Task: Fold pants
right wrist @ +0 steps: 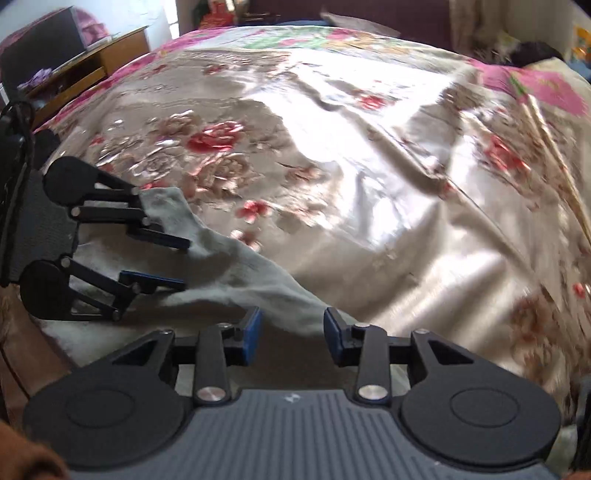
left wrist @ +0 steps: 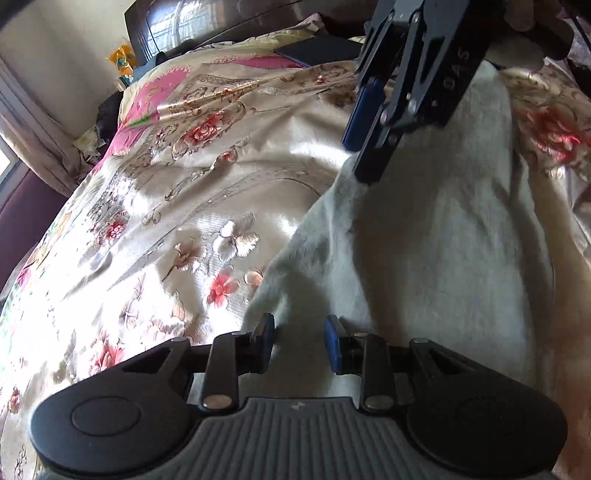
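Sunlit and glossy, a floral satin bedspread (right wrist: 369,155) in cream, pink and red covers the bed and fills both wrist views, with a wooden cabinet (right wrist: 110,55) beyond its far edge and a dark headboard (left wrist: 207,26) at the other side.

Left gripper (left wrist: 299,339): its jaws stand apart, blue pads facing each other across a gap, and pale fabric lies under and between them without either pad pressing on it, so the grip is released. Seen from the right wrist camera, the same gripper (right wrist: 184,262) lies with its two fingers spread over the cloth edge.

Right gripper (right wrist: 291,339): its jaws are likewise parted, a ridge of pale fabric running up between the pads, neither pad visibly clamped on it. From the left wrist camera the right gripper (left wrist: 360,162) points steeply down with its tips at the cloth; whether they pinch it there cannot be told.

Pants (left wrist: 443,240), pale grey-green and fleecy, lie on the bedspread directly under both grippers. One narrow end (right wrist: 166,203) of the pants reaches out beside the left gripper's fingers, and the wider part spreads away from the right gripper toward the near side of the bed
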`<action>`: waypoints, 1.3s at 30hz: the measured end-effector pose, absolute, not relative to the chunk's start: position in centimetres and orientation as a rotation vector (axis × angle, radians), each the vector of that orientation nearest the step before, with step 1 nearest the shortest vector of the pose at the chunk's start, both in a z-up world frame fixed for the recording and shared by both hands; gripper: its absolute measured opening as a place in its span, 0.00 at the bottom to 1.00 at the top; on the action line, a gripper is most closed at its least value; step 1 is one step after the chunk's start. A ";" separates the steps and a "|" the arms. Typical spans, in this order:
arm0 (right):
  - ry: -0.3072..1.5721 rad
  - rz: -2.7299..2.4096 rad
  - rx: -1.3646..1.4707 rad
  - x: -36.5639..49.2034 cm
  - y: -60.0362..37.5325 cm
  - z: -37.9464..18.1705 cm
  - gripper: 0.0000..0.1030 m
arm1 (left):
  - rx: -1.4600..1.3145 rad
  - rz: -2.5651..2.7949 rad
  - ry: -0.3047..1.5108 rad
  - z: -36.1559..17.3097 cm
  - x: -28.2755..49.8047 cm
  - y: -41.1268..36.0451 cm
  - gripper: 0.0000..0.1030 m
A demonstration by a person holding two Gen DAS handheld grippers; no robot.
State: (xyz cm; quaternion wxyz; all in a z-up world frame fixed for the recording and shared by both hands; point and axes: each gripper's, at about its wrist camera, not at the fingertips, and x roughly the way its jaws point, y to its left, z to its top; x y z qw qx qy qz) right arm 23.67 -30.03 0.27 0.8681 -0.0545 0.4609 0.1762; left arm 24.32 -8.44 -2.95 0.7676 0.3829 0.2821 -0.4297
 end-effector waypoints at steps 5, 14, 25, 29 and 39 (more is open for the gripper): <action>0.996 0.028 0.035 18.0 -37.2 -0.5 0.35 | 0.769 -0.926 0.643 -2.6 21.4 -7.5 0.44; 0.931 -0.236 0.095 14.4 -43.9 0.9 0.34 | 0.826 -0.889 0.736 -3.3 17.7 -5.9 0.45; 0.844 -0.408 0.366 12.5 -48.0 -0.4 0.30 | 0.764 -0.717 0.713 -4.2 16.5 -3.2 0.54; 0.764 -0.420 0.638 6.8 -46.4 -0.6 0.32 | 0.741 -0.728 0.646 -3.6 16.0 -2.9 0.54; 0.552 -0.375 1.044 5.3 -48.4 -6.1 0.41 | 0.795 -0.752 0.531 -4.0 11.3 -5.1 0.54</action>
